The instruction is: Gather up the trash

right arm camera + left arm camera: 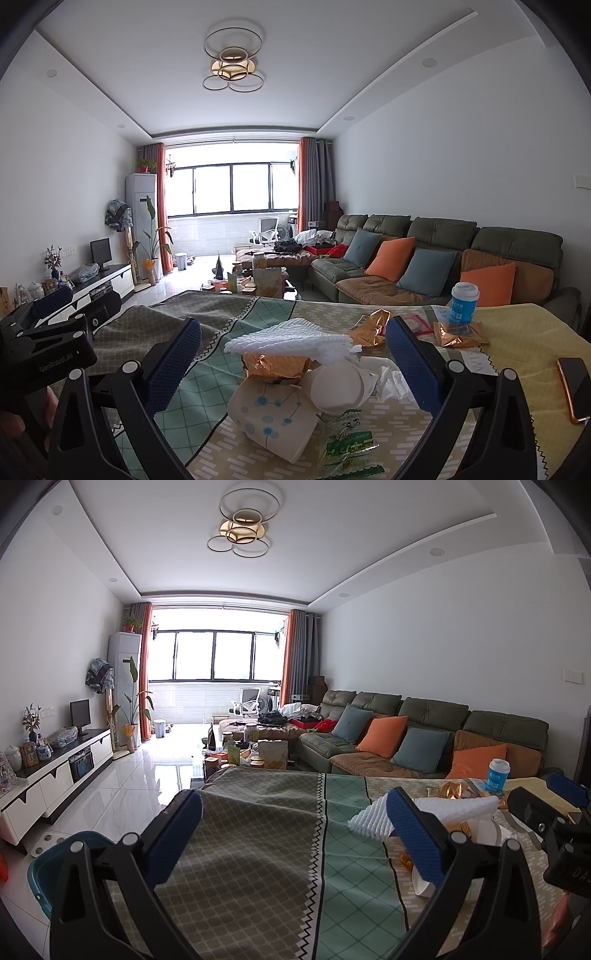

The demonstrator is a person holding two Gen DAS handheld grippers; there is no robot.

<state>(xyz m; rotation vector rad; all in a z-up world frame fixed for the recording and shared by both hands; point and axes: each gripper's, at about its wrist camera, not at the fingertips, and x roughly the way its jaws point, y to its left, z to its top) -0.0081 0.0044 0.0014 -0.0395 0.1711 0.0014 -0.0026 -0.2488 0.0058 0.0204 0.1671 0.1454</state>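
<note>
A heap of trash lies on the patterned tablecloth (236, 325). In the right wrist view it holds a white foam net (291, 341), gold foil wrappers (277, 363), two tipped paper cups (273, 417), crumpled tissue (391, 380) and a green printed plastic bag (347, 446). My right gripper (293, 363) is open, its jaws on either side of the heap, holding nothing. My left gripper (295, 834) is open and empty over bare cloth, left of the foam net (424, 812). A teal bin (44, 867) stands on the floor at the table's left.
An upright blue-and-white cup (463, 302) and more foil wrappers (460, 334) sit further back on the table. A phone (576, 387) lies at the right edge. A sofa (443, 258) stands behind, a cluttered coffee table (258, 280) beyond, a TV cabinet (55, 771) on the left.
</note>
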